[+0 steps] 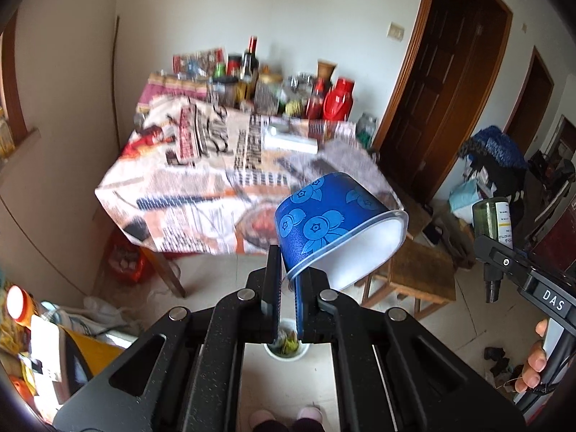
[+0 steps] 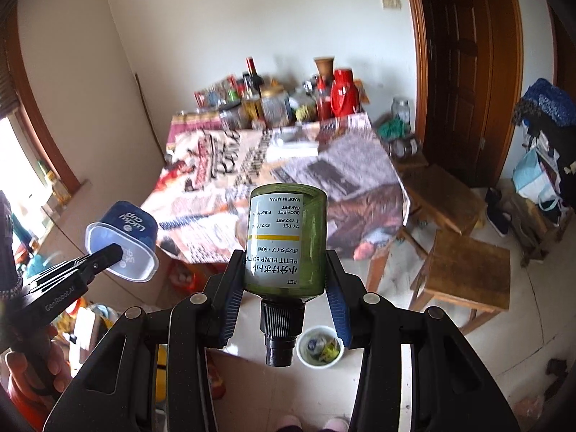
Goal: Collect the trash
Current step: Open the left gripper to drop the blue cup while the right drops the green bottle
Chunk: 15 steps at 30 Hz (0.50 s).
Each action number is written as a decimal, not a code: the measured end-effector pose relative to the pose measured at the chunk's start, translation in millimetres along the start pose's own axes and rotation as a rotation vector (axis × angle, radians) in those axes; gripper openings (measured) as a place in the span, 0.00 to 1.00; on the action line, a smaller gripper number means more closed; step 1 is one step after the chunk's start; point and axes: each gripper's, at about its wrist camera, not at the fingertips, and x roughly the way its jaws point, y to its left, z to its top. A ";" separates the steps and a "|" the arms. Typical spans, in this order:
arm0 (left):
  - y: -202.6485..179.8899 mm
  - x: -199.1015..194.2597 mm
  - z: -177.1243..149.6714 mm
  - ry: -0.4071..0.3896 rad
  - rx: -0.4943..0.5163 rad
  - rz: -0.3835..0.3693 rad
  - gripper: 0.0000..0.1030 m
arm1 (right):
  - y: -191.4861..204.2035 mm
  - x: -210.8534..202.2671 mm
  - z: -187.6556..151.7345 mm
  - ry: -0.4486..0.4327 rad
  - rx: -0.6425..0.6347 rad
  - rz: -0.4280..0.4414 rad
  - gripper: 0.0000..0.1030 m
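Nearest the lens in the left wrist view, the left hand-held gripper [image 1: 288, 280] fills the lower centre, its black matte jaws pinched together on the thin rim of a blue cup [image 1: 324, 216]. The cup is tilted, its smooth white inside facing lower right, its glossy wall printed with blueberries. Below the jaws, at bottom centre, a small white bin [image 1: 286, 349] stands on the pale tiled floor [image 1: 450, 324] with scraps inside; bare tile lies open around it.

In the right wrist view the same cup [image 2: 124, 237] hangs at the left edge. At centre the right hand-held gripper [image 2: 284, 288] is clamped on a green bottle [image 2: 286, 237], a round plastic body with a white label, held upside down with its ribbed black cap pointing at the lens. The bin [image 2: 320, 347] sits just right of that cap, at lower centre.

Behind, mid-frame, the worktop [image 2: 201, 198] wears a rumpled printed cloth whose near edge drops ahead of both tools; jars and bottles crowd its far end. Right of it stand two rough wooden stools [image 2: 468, 270], with open tile between them and the bin.
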 end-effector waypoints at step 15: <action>4.2 204.0 -118.7 0.316 -0.091 -0.011 0.05 | -57.9 154.6 -95.3 0.265 -0.014 0.018 0.38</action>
